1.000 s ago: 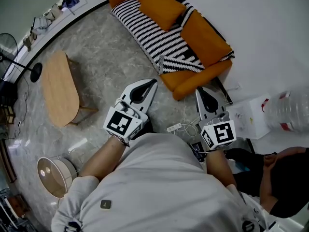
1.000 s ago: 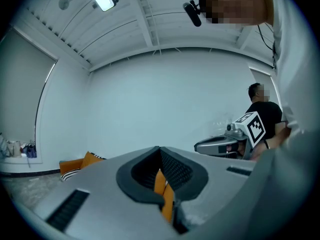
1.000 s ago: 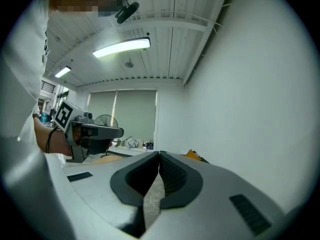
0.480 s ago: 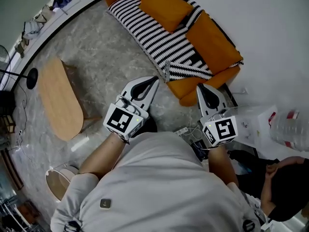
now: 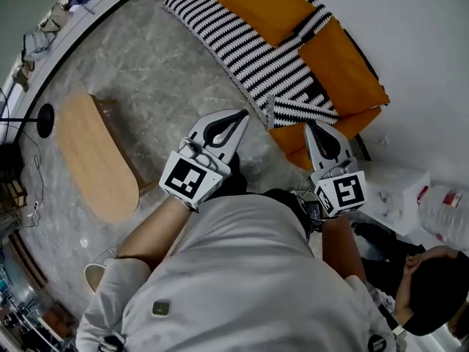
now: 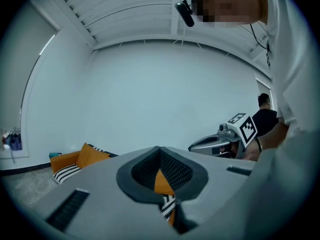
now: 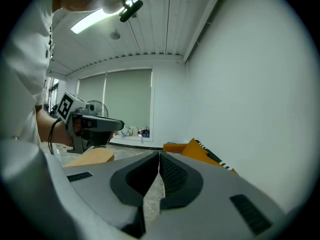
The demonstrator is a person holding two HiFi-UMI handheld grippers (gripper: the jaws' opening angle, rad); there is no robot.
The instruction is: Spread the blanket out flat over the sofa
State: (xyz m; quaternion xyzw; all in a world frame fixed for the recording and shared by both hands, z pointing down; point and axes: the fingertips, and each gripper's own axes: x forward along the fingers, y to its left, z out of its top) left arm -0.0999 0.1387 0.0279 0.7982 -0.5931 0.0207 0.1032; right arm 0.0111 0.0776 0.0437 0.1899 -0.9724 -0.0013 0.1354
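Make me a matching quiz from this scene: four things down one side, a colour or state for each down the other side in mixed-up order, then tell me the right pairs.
Column one:
1. blanket
2. sofa
3. coffee table
4. right gripper

Column two:
A. orange
B. jaws shut, nothing between them
C. black and white stripes
D. pale wood, oval top

Pairs: 1-C; 2-A; 3-D; 4-B
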